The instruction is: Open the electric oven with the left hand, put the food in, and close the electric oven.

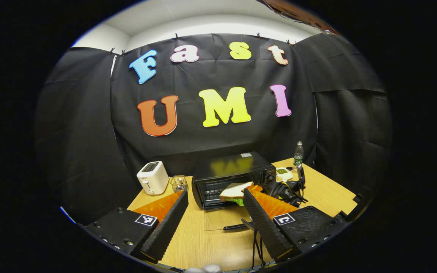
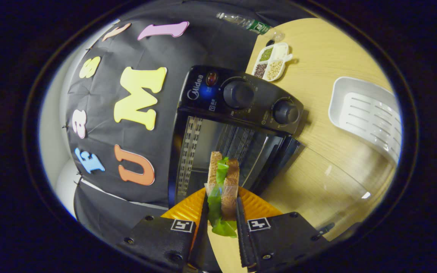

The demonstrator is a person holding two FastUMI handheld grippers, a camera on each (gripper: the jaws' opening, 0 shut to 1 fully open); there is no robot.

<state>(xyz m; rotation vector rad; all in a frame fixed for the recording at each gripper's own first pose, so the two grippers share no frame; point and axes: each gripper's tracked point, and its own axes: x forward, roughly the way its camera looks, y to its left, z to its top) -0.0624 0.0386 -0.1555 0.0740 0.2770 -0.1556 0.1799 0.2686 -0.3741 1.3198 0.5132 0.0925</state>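
Two of the three steps looked unfinished, going by how things lay. At the far left of the left gripper view a white toaster stood on the wooden table, with a small wire basket just beside it. Next came the electric oven, its glass door already dropped flat onto the table, so the opening step was done. The left gripper hung back from the oven with its jaws spread wide and nothing between them. The sandwich was at the mouth of the oven, and to the right of the oven stood a bottle.

In the right gripper view, the right gripper was clamped on the sandwich, both fingers pressing its bread sides, lettuce showing between the slices. The sandwich pointed into the open cavity, just short of the rack or barely over it; which, I could not tell. Further right lay a divided dish of grains and a white tray.

Left to do, as I judged it: set the food on the rack, let go, pull clear, then lift the door closed
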